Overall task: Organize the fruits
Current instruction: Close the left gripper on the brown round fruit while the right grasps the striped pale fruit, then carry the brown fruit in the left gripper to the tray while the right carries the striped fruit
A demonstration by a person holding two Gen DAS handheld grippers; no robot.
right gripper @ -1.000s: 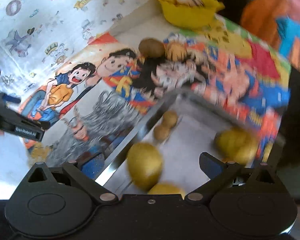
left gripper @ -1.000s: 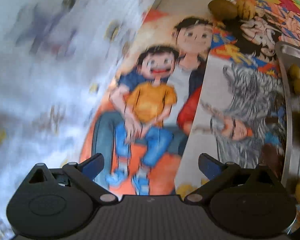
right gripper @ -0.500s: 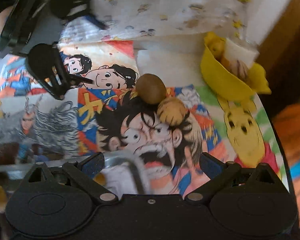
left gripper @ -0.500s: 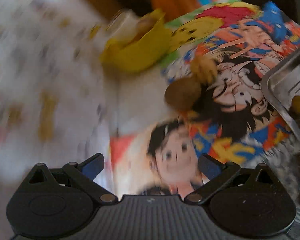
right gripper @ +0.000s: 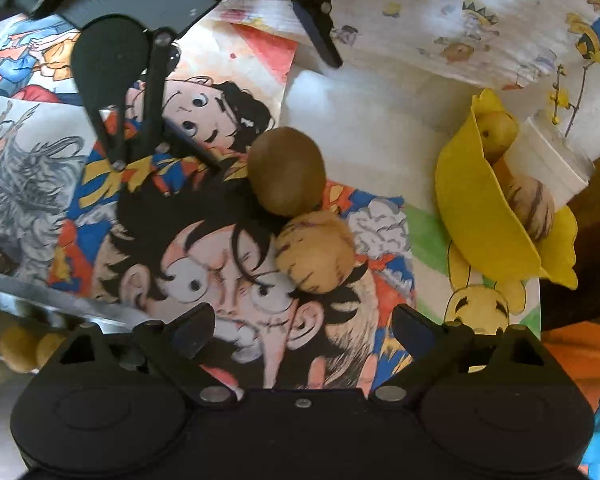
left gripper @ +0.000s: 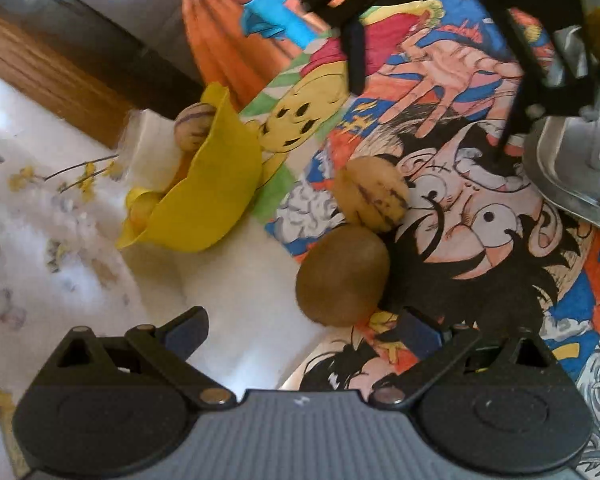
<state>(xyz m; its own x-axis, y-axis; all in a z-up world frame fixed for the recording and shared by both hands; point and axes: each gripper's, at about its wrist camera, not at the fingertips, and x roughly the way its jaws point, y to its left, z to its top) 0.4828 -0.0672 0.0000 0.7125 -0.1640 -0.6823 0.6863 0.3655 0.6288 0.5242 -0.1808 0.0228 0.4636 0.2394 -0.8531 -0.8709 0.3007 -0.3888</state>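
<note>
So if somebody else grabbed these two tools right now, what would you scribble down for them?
Left tool: open, empty, close to the brown fruit.
Right tool: open, empty, jaws just been closing a little, aimed at the striped fruit.
The two fruits touch on the cartoon mat.
Done: some fruit in the yellow bowl, some in the metal tray.
Left: pick up both loose fruits and sort them.

left gripper (left gripper: 302,330): fingers apart, empty | right gripper (right gripper: 304,326): closing slightly, empty
</note>
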